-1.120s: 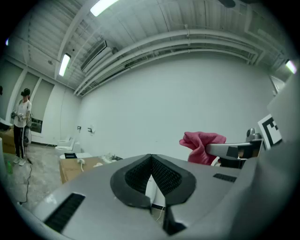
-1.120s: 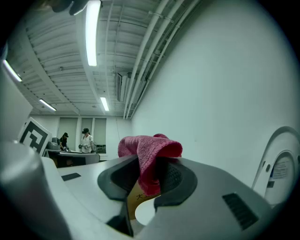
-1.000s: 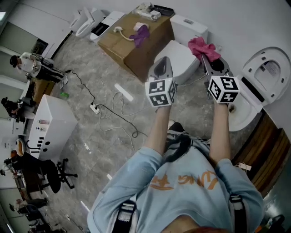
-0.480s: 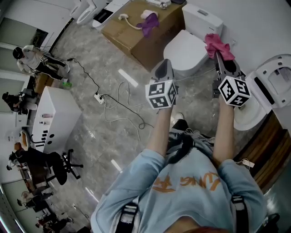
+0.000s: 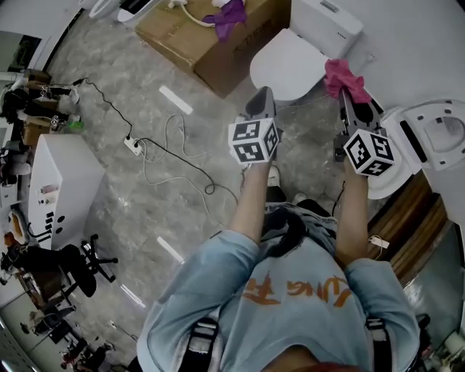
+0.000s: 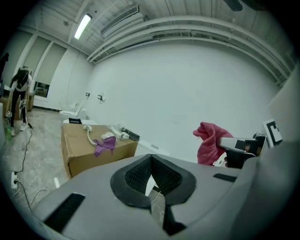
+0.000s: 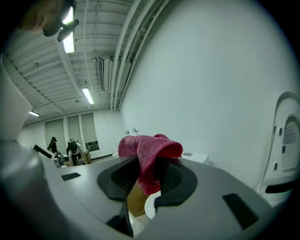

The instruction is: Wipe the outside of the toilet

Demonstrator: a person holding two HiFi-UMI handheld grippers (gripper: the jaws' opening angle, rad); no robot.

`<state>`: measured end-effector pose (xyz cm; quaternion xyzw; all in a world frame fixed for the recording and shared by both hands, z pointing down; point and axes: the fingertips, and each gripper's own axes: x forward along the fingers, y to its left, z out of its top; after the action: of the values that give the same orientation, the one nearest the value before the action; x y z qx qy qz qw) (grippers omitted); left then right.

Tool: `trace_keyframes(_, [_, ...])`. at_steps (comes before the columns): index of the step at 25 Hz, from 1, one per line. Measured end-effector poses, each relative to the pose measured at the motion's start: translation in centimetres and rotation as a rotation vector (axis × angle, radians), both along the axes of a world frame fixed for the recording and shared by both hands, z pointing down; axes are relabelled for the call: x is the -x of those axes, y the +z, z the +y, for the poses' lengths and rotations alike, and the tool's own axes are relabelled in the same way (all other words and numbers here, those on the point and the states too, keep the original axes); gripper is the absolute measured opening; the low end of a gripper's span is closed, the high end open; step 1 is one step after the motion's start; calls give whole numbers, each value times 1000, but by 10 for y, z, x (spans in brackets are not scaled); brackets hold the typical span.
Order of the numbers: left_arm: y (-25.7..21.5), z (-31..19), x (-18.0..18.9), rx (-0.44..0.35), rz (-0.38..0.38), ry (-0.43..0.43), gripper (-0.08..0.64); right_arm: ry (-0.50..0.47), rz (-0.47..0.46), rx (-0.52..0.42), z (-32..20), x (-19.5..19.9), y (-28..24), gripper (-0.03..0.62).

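A white toilet (image 5: 289,64) with its lid down and its tank (image 5: 327,22) stands against the far wall. My right gripper (image 5: 347,91) is shut on a pink cloth (image 5: 344,77), held in the air to the right of that toilet's bowl. In the right gripper view the pink cloth (image 7: 147,154) bunches up out of the gripper (image 7: 145,171). My left gripper (image 5: 261,98) hovers in front of the bowl, shut and holding nothing. In the left gripper view the gripper (image 6: 151,159) points at the wall, with the pink cloth (image 6: 209,140) at its right.
A second toilet (image 5: 429,138) with its lid raised stands at the right, close to my right hand. A cardboard box (image 5: 207,36) carrying a purple cloth (image 5: 227,14) sits left of the closed toilet. Cables and a power strip (image 5: 132,145) lie on the floor; a white cabinet (image 5: 62,189) stands at the left.
The head view has swung, so the toilets sit higher in the frame. My right gripper with the pink cloth now sits further from the tank. Both grippers stay shut.
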<state>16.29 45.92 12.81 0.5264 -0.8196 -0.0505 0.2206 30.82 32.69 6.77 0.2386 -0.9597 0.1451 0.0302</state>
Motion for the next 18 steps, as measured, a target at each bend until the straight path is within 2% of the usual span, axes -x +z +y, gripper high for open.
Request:
trace_keyframes(4, [-1, -12, 18, -36, 21, 29, 25, 47, 47, -23, -17, 9, 0, 118])
trace_keyframes(7, [-5, -14, 33, -56, 23, 25, 26, 65, 42, -39, -29, 18, -11, 118])
trace_keyframes(12, [-12, -14, 62, -113, 65, -16, 25, -10, 31, -81, -25, 51, -27, 118])
trace_keyframes(18, [-32, -18, 80, -142, 12, -8, 25, -1, 2, -103, -39, 69, -46, 118])
